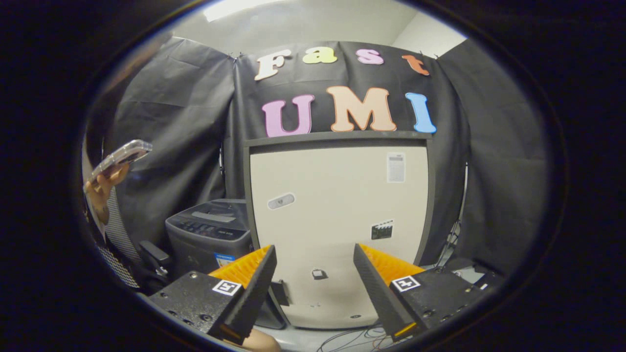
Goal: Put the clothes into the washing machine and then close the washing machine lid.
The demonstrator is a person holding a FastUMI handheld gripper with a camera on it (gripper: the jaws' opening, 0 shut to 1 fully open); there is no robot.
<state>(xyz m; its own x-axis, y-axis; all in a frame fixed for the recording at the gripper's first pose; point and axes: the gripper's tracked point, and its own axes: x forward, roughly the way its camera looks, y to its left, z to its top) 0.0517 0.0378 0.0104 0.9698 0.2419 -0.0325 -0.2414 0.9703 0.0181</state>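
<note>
My gripper point(314, 254) is open, with nothing between its fingers. Beyond the left finger stands a small dark grey washing machine point(210, 230); its flat top with a control panel faces up and looks closed. It is well ahead of the fingers and off to their left. Straight ahead, seen through the gap between the fingers, rises a tall cream panel point(337, 220) in a dark frame, with a few small stickers on it.
To the left of the washing machine a person's hand point(100, 188) holds a phone point(122, 155) in a clear case, above a checked sleeve point(117, 244). Loose cables point(352, 337) lie on the floor below the cream panel. Black cloth hangs behind everything.
</note>
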